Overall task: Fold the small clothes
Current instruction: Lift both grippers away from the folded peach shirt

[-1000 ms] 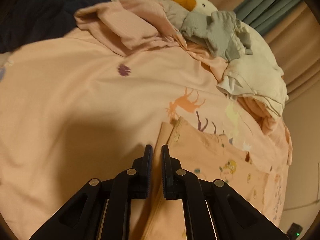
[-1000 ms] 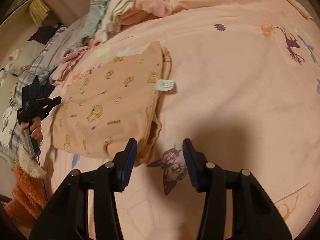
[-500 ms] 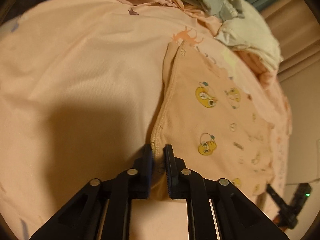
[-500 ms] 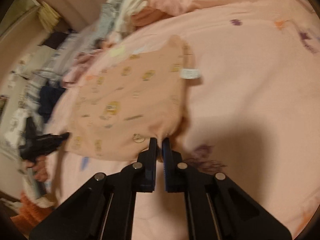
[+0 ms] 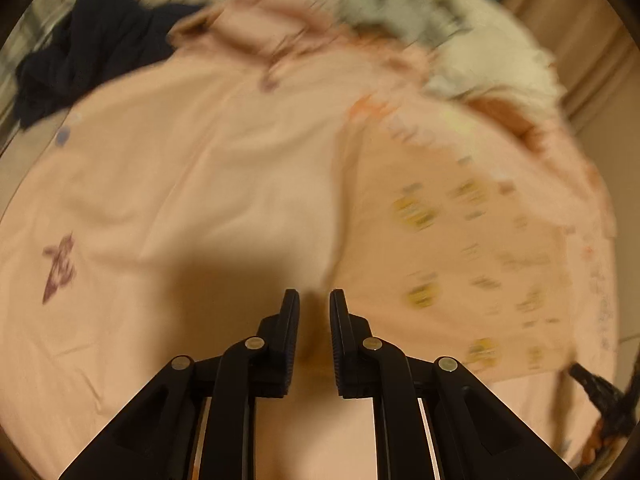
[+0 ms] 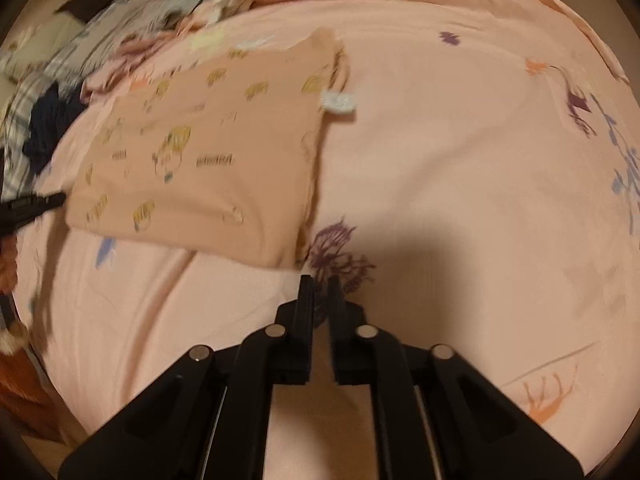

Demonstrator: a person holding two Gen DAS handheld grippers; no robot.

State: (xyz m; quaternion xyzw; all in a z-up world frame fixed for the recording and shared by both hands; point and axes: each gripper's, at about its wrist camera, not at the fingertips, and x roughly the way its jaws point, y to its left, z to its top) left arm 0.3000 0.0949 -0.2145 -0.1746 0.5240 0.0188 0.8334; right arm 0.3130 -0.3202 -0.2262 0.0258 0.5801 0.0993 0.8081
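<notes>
Peach cloth printed with small yellow cartoon figures, the garment (image 6: 208,152) lies folded flat on the pink sheet (image 6: 460,168), and in the right wrist view it fills the area from 9 to 11 o'clock. A white tag (image 6: 339,102) sticks out from its right edge toward 12 o'clock. The right gripper (image 6: 318,286) points down at the sheet just past the garment's near corner, over a purple print (image 6: 340,252); its jaws have just been closing, stand nearly together, and nothing shows between them. At 9 o'clock the tip of the left gripper (image 6: 30,206) reaches the garment's far edge. In the left wrist view, which is blurred, the garment (image 5: 460,248) spreads from centre toward 3 o'clock, and the left gripper (image 5: 314,300) sits at 6 o'clock by its near corner, fingers drawn close with a narrow gap. Some fabric may sit in that gap, but I cannot tell whether it is garment or sheet. A pile of clothes (image 5: 460,40) lies at 1 o'clock on the bed, with a dark garment (image 5: 92,52) at 10 o'clock. The right gripper's black tip (image 5: 600,396) shows at 4 o'clock.
</notes>
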